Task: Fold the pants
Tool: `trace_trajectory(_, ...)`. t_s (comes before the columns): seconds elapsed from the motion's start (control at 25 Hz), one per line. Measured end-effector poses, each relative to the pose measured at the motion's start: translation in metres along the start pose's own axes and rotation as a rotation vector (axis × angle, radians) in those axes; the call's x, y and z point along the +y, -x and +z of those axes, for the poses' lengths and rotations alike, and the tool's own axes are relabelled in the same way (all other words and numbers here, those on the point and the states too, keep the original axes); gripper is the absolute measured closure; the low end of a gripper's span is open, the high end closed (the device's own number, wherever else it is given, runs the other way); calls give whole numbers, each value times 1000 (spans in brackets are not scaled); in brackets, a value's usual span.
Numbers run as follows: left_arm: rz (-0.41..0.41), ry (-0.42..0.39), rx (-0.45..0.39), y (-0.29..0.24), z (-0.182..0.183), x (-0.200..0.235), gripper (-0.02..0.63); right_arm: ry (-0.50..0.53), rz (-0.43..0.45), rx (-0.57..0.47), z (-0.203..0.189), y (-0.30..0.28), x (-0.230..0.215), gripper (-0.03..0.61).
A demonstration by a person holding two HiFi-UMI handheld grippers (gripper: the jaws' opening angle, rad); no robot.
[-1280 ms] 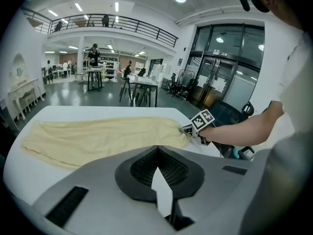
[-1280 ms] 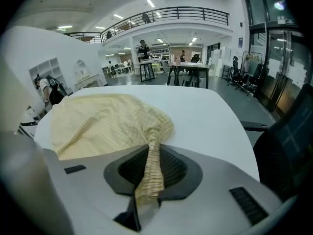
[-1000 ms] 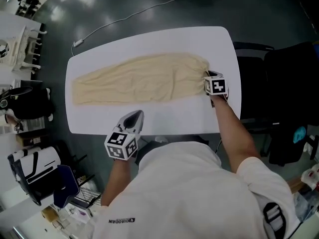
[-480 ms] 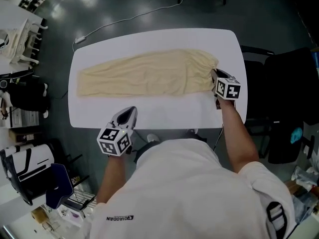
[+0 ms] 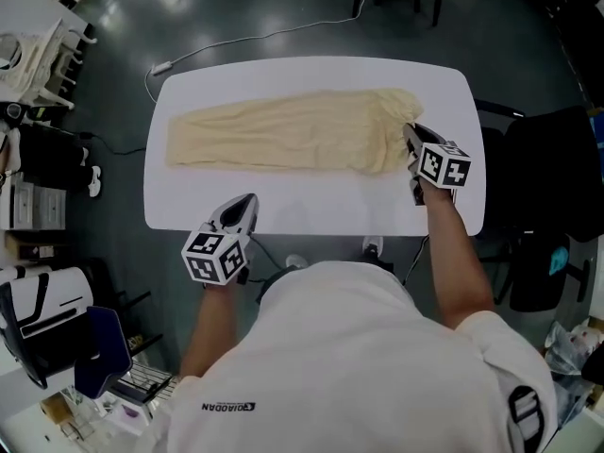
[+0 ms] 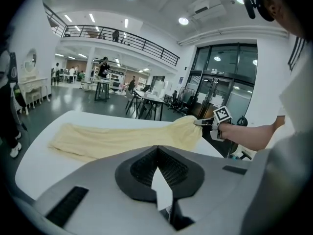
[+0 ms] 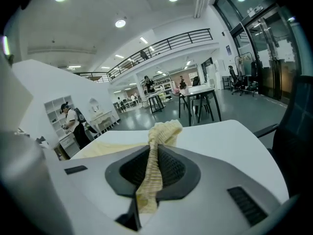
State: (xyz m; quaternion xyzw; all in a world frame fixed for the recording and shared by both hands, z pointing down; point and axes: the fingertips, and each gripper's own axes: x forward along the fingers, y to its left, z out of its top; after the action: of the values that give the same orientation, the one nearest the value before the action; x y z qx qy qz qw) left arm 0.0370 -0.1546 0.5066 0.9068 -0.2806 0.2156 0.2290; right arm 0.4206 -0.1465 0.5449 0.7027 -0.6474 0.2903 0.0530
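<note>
Cream pants [image 5: 283, 132] lie stretched lengthwise across the white table [image 5: 311, 210], legs to the left. My right gripper [image 5: 411, 140] is at their right end, shut on the bunched waistband [image 7: 164, 131], which is raised a little off the tabletop; in the right gripper view the cloth runs between the jaws of the right gripper [image 7: 155, 148]. My left gripper [image 5: 247, 201] hovers over the table's front edge, apart from the pants, with its jaws shut on nothing. The left gripper view shows the left gripper [image 6: 157, 148], the pants [image 6: 112, 138] and the right gripper [image 6: 198, 123] holding the cloth.
A white cable [image 5: 255, 38] trails on the dark floor behind the table. A black chair [image 5: 547, 159] stands to the right. Shelves and furniture [image 5: 38, 55] crowd the left. Bare tabletop [image 7: 230, 141] lies right of the waistband.
The right gripper has risen with the waistband, gathering that end of the pants. The left gripper has shifted sideways along the table's front edge, still holding nothing.
</note>
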Motion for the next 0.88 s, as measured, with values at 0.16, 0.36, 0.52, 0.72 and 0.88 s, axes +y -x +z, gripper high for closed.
trace_trajectory(0.16, -10, -20, -28, 33, 2, 25, 591, -6, 24, -17, 4, -4, 48, 520)
trace_trajectory(0.36, 13, -14, -58, 75, -4, 59, 591, -38, 60, -42, 7, -10, 102, 519)
trace_trajectory(0.52, 2, -8, -94, 108, -6, 72, 591, -46, 119, -80, 20, -15, 151, 520)
trace_trajectory(0.72, 54, 25, -110, 138, -17, 104, 591, -61, 169, -114, 44, -33, 201, 518)
trace_trajectory(0.88, 98, 73, -126, 145, -17, 120, 591, -114, 220, -124, 65, -44, 217, 518)
